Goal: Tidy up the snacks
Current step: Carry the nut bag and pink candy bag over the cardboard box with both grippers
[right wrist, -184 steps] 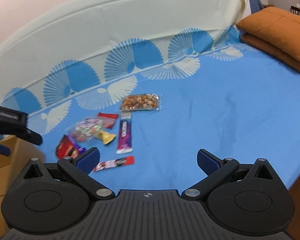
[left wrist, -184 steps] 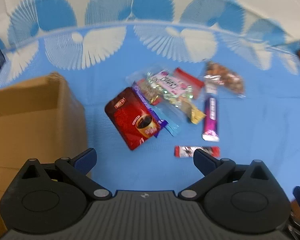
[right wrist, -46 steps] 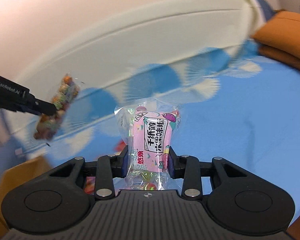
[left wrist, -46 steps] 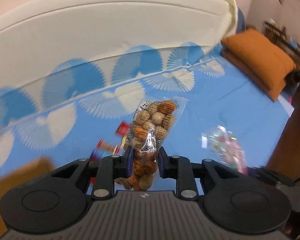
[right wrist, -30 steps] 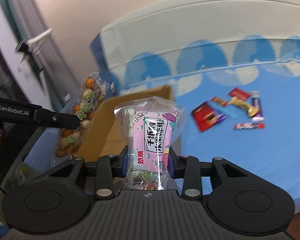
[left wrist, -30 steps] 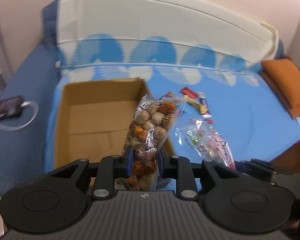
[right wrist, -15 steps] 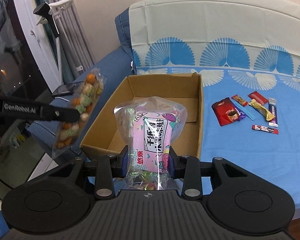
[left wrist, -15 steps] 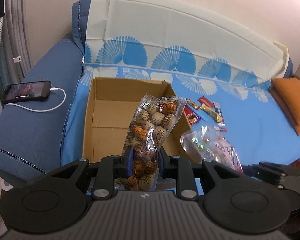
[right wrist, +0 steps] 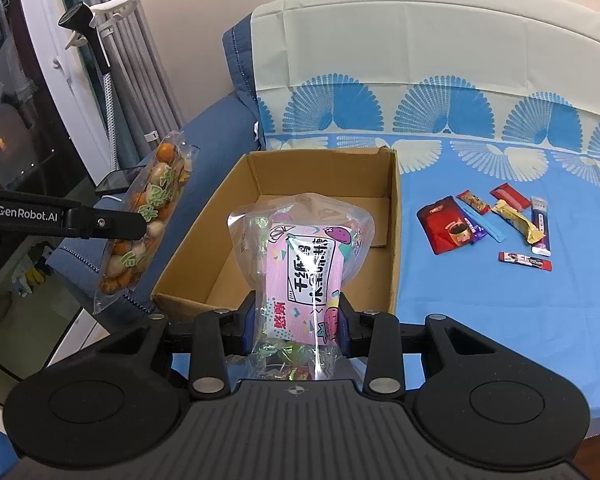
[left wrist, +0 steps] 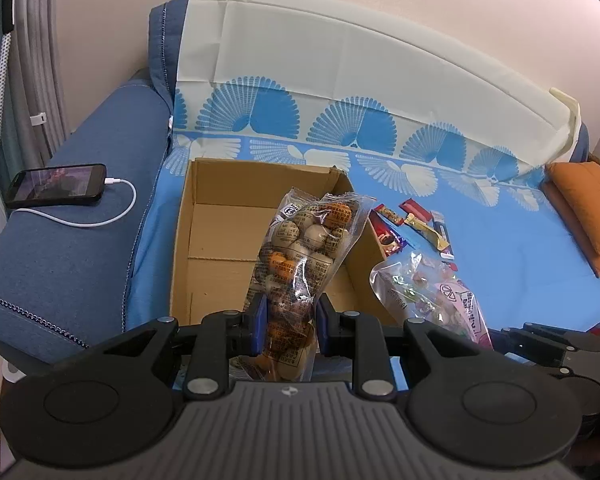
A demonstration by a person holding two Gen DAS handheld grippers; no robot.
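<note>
Above the near rim of the cardboard box [right wrist: 394,240], right tongs [right wrist: 296,322] pinch the pink candy bag [right wrist: 304,264]; at 9 o'clock, left tongs [left wrist: 288,318] pinch the clear bag of wrapped sweets [left wrist: 304,248] by its lower part. Risk: slick film may slide from either grip, or a release short of the opening may drop a bag outside. Loose snack packets [right wrist: 484,220] lie on the bed [right wrist: 500,300] at 2 o'clock.

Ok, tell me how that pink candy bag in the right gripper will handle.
The pink candy bag looks floppy: its clear film bulges above the right gripper. Glossy film may slip. Loose wrapped sweets inside would probably shift, so it likely slumps when released.
</note>
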